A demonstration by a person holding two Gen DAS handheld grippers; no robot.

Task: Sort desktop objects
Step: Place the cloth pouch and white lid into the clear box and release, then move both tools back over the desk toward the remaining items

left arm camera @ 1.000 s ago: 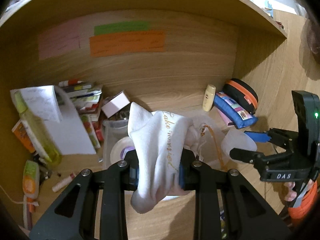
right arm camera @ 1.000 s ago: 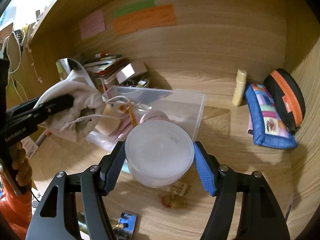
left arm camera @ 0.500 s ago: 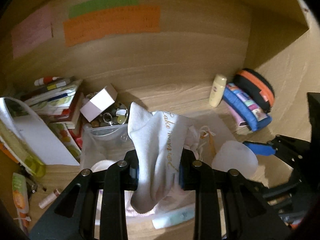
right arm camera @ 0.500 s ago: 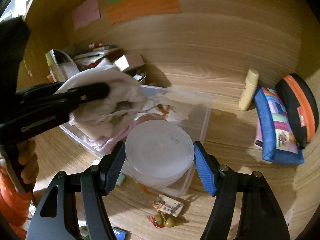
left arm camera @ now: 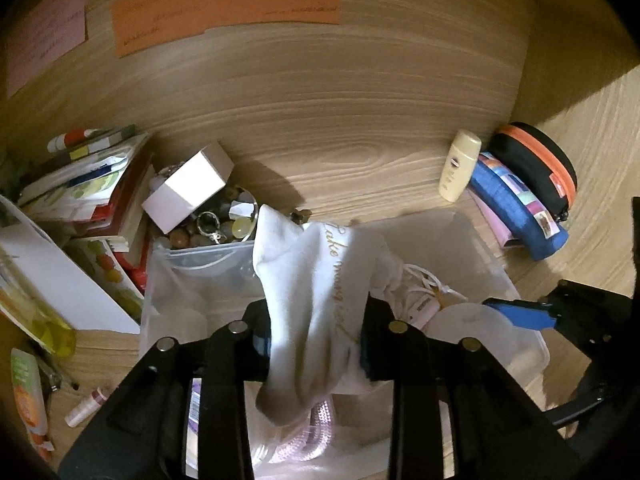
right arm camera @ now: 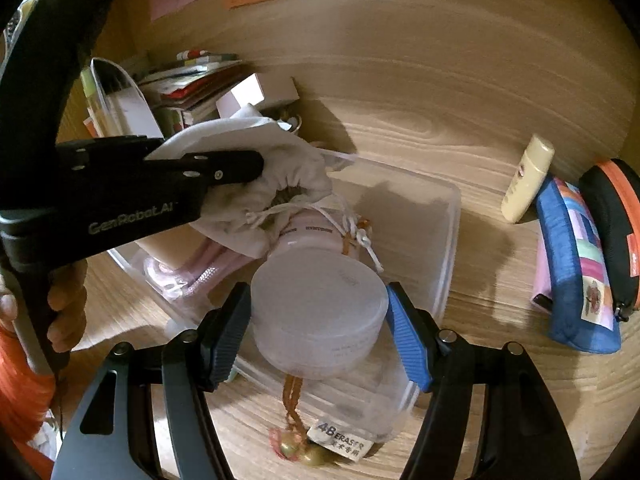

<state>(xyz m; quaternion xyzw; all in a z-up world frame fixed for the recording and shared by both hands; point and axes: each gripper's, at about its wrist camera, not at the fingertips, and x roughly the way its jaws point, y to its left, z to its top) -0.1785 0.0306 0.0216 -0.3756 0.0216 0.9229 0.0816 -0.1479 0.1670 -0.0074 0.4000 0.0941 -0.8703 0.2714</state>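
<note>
My left gripper (left arm camera: 314, 332) holds a white drawstring pouch (left arm camera: 320, 280) with gold lettering; its jaws are opening while the pads still touch the cloth. The pouch hangs over the left part of a clear plastic box (left arm camera: 484, 252). In the right wrist view the left gripper (right arm camera: 256, 168) comes in from the left, with the pouch (right arm camera: 292, 168) low over pink items in the box (right arm camera: 452, 220). My right gripper (right arm camera: 320, 320) is shut on a round frosted container (right arm camera: 320, 300), above the box's near side. That container (left arm camera: 472, 328) also shows in the left wrist view.
A cream bottle (right arm camera: 528, 176), a blue patchwork pencil case (right arm camera: 576, 264) and a black-and-orange case (right arm camera: 616, 220) lie at the right. Books (left arm camera: 100, 200), a white carton (left arm camera: 188, 192) and a dish of trinkets (left arm camera: 212, 228) crowd the left. An eraser (right arm camera: 340, 442) lies in front of the box.
Both grippers have moved forward and down toward the clear box. The pouch now hangs low over the box's contents, and the round container sits above its near edge.
</note>
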